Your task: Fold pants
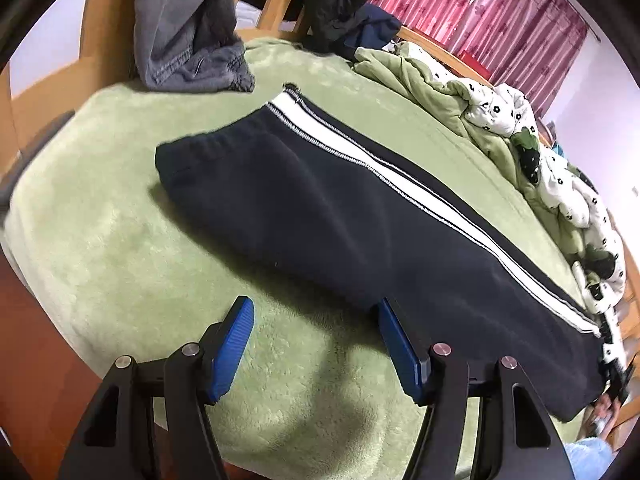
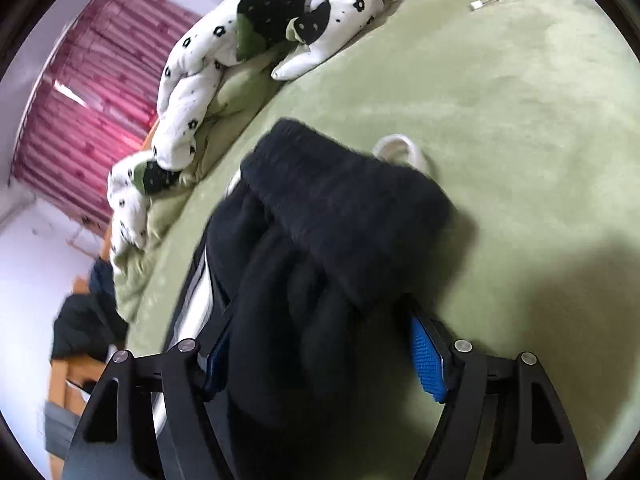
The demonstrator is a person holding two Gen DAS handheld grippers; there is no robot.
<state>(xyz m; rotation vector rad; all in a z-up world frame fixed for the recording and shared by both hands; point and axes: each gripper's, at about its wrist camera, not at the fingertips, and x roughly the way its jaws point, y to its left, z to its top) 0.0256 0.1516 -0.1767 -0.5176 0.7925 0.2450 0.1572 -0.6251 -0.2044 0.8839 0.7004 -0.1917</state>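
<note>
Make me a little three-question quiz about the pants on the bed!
1. True or false: the left gripper is shut.
2. What colour is the blanket under the dark pants? A pink, B green, C blue.
3. Fill in: a ____ stripe runs along the pants.

Key: 1 false, its jaws stand apart with nothing between them. 2 B. 3 white.
</note>
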